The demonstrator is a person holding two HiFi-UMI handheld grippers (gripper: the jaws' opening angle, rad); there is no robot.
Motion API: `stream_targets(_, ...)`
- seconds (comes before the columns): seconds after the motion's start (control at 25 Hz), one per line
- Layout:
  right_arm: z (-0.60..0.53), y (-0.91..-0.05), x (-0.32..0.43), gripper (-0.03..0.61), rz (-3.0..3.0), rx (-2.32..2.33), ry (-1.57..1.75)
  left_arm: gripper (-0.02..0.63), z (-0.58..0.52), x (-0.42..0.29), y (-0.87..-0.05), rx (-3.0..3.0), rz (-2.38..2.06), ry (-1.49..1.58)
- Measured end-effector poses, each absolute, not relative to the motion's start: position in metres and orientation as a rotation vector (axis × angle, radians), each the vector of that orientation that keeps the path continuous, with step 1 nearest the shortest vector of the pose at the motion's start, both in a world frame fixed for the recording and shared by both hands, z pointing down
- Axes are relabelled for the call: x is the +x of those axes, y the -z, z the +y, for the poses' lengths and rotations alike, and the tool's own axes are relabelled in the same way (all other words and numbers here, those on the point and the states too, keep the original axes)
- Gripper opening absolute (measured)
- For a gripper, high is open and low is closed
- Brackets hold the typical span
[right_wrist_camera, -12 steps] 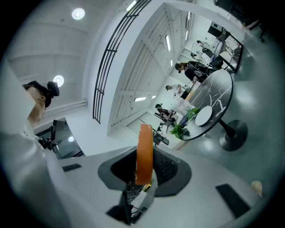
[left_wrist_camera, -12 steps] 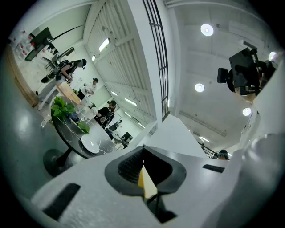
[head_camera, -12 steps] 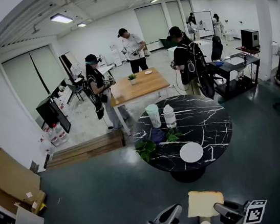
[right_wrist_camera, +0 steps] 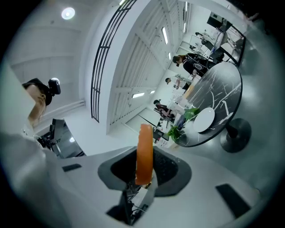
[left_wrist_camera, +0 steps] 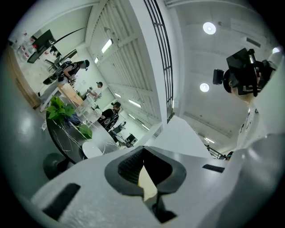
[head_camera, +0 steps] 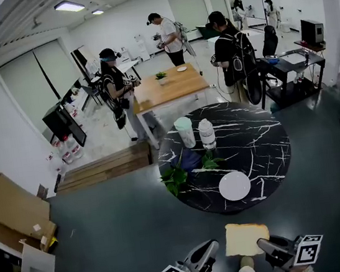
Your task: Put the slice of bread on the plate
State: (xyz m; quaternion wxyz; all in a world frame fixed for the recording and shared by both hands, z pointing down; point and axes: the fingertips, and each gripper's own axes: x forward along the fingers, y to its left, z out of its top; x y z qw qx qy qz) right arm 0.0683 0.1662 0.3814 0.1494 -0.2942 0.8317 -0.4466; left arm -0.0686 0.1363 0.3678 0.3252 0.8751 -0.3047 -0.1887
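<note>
Right tongs (right_wrist_camera: 143,176) clamp the slice of bread (head_camera: 247,238) by its crust edge; left tongs (left_wrist_camera: 147,180) pinch a pale corner. The slice hangs over the floor (head_camera: 127,232). At twelve o'clock from it, the plate (head_camera: 235,186) sits on the tabletop (head_camera: 265,144), with a plant (head_camera: 176,178) at the plate's ten and a bottle (head_camera: 206,134) at its eleven.

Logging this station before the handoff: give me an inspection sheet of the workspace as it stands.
Surface: round black marble table on a dark floor.
Job's things: slice of bread held in the air short of the table; white plate empty, near the table's front edge.
Clutter: pale cup, capped bottle, leafy plant, blue item, all behind the plate.
Grippers: left gripper and right gripper each closed on the slice of bread.
Cables: nothing seen.
Surroundings: people around a wooden table, cardboard by the left wall.
</note>
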Motion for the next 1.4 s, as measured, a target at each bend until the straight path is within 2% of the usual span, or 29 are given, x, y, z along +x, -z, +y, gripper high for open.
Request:
stream_targets(0.52,0.06,-0.379,0.102,0.092,2.42,-0.785,1.321,0.009,0.034,-0.043,-0.364,2.276,-0.883,0.486)
stream_targets(1.4,-0.058,-0.466,0.113,0.091,2.374,-0.865,1.51,0.009,-0.083,-0.03,-0.443,2.262,-0.939,0.402)
